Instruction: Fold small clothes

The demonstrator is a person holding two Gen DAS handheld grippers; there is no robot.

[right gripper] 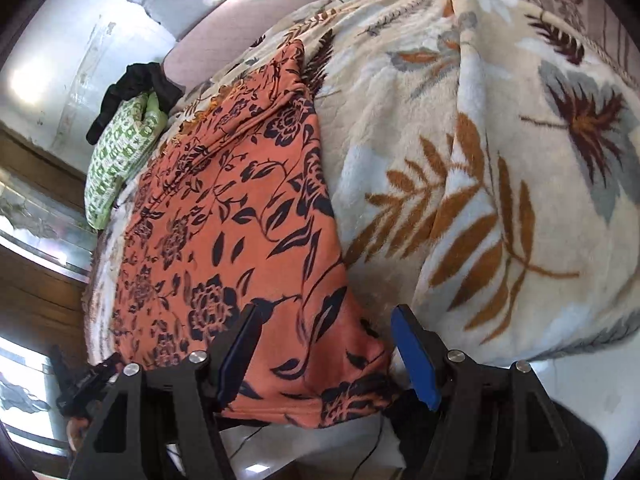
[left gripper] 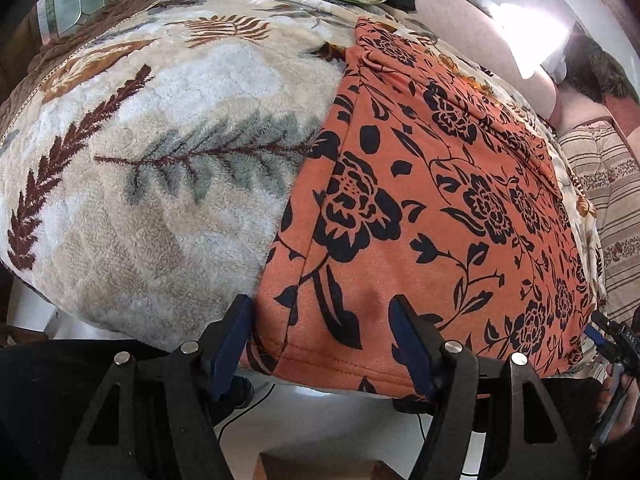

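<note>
Your left gripper (left gripper: 322,344) hangs over the near left corner of the orange floral garment (left gripper: 432,208), its blue pads (left gripper: 230,344) spread apart, one just off the cloth's left edge and one above the hem, with nothing pinched between them. At the opposite near corner your right gripper (right gripper: 326,354) stands the same way, jaws apart, straddling the hem where it droops over the bed's edge (whether the pads touch the fabric you cannot tell from here).

That garment lies spread flat along the near edge of the bed, on a fleecy cream blanket (left gripper: 160,128) printed with brown and grey leaves. Its far end is bunched into folds. Beyond it, near the wall, a green-and-white patterned pillow (right gripper: 120,164) rests with a dark piece of clothing (right gripper: 136,88) heaped against it. A striped cushion (left gripper: 612,192) sits off the right side of the blanket. Below the hem, a thin black cable (right gripper: 368,452) trails across the pale floor. Nothing lies on top of the garment itself.
</note>
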